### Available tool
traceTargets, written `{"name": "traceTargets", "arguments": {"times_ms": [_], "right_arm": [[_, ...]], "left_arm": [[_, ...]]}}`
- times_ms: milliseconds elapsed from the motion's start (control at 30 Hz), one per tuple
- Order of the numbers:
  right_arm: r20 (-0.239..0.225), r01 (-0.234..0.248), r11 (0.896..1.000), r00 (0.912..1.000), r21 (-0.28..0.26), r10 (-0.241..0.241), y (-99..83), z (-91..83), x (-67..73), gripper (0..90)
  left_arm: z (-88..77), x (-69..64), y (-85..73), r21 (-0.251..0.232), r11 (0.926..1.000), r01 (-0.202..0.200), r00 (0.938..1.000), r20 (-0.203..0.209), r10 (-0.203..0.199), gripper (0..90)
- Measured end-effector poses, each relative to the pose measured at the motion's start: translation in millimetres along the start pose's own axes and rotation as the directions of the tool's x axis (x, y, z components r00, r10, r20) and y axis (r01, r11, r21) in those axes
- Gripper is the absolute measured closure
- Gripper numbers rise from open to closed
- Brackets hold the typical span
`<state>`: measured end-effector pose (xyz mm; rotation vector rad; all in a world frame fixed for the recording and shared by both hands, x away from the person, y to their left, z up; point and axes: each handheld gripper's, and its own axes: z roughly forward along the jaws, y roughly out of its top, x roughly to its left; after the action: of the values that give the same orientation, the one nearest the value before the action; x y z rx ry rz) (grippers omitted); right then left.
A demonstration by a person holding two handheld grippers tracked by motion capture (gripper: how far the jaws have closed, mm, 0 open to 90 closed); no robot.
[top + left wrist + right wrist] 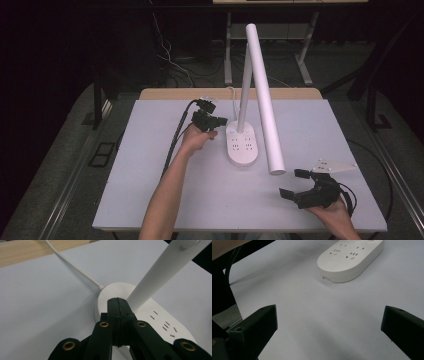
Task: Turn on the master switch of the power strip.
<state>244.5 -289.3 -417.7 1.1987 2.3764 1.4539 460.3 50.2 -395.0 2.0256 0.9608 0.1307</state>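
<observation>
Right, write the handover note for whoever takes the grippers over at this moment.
Left gripper: jaws shut with nothing between them, tip at the rear end of the lamp base, close to the foot of the stem. Whether it touches the base cannot be told.
Right gripper: open, holds nothing, low over the table at the near right, well short of the lamp.
Lamp: stands upright mid-table, its long white head angled down toward the near right; its white cord runs off the far edge.
Done: left gripper brought to the base.
Left: probably a press on the base; nothing shows that the lamp is lit.
</observation>
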Motion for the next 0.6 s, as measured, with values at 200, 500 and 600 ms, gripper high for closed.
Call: {"name": "traceTargets", "arguments": {"times_ms": [200, 500, 600], "right_arm": [[0.002, -0.001, 1.000, 1.0000, -0.001, 0.001, 0.0, -0.2, 0.0, 0.1], [-0.001, -0.002, 1.000, 1.0000, -0.002, 0.002, -0.1, -0.1, 0.4, 0.1], [-0.001, 0.003, 1.000, 1.0000, -0.002, -0.003, -0.1, 0.1, 0.1, 0.1]], "left_arm": [[-10.6, -4.8, 1.7, -0.040, 0.9992, -0.002, 1.0000, 0.008, 0.002, 89.4], [-32.6, -5.2, -2.6, -0.039, 0.9984, -0.042, 0.9990, 0.014, 0.042, 77.0], [-41.5, -2.5, -6.6, -0.042, 0.9979, -0.048, 0.9984, 0.026, 0.049, 66.7]]}}
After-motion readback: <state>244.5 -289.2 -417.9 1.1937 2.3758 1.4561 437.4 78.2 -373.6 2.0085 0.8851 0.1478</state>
